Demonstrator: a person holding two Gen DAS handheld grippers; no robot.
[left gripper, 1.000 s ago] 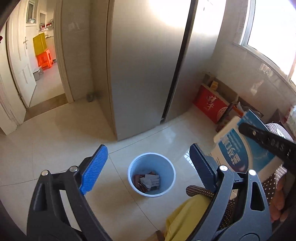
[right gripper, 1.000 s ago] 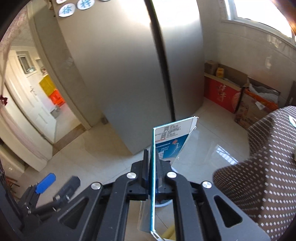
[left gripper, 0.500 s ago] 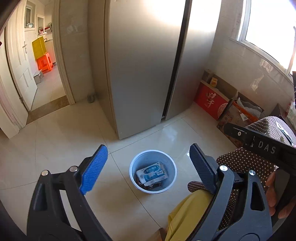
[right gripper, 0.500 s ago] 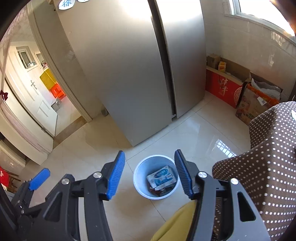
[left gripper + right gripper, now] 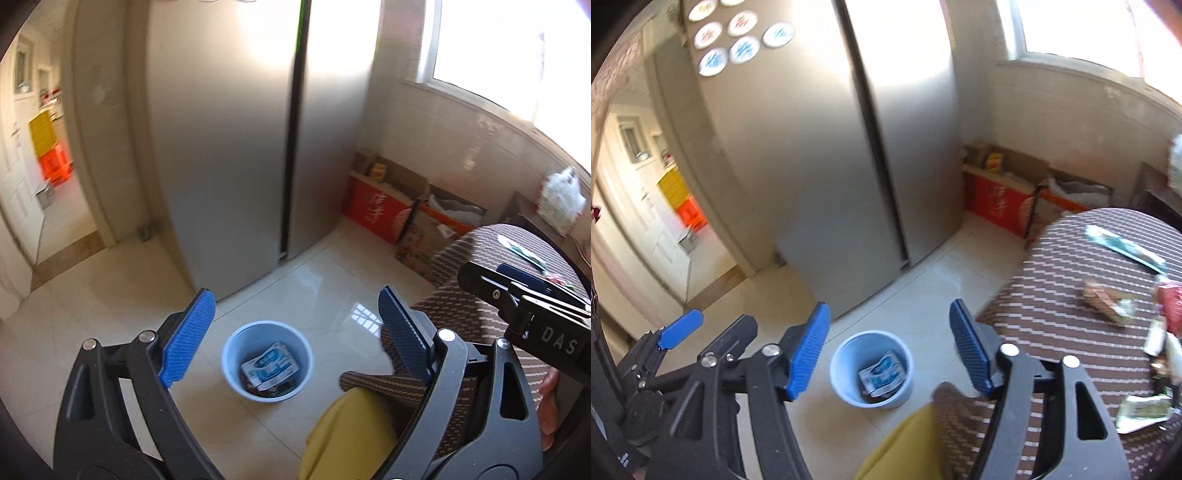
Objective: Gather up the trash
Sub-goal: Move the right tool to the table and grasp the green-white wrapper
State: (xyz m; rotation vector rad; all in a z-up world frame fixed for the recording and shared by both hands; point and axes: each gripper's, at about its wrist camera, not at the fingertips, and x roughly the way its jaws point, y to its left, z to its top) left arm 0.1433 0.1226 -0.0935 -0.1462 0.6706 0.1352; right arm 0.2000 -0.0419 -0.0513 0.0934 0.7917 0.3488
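The right gripper (image 5: 888,345) has just been opening and now stands wide with nothing between its jaws; the left gripper (image 5: 295,332) gapes empty too. The blue-and-white packet (image 5: 882,373) lies inside the one blue bin (image 5: 871,369) on the floor, off the table's near-left edge. Next comes the table (image 5: 1052,295): some five or six blurred wrappers (image 5: 1108,301) crowd its right edge. Best taken singly, jaws squared across each one.
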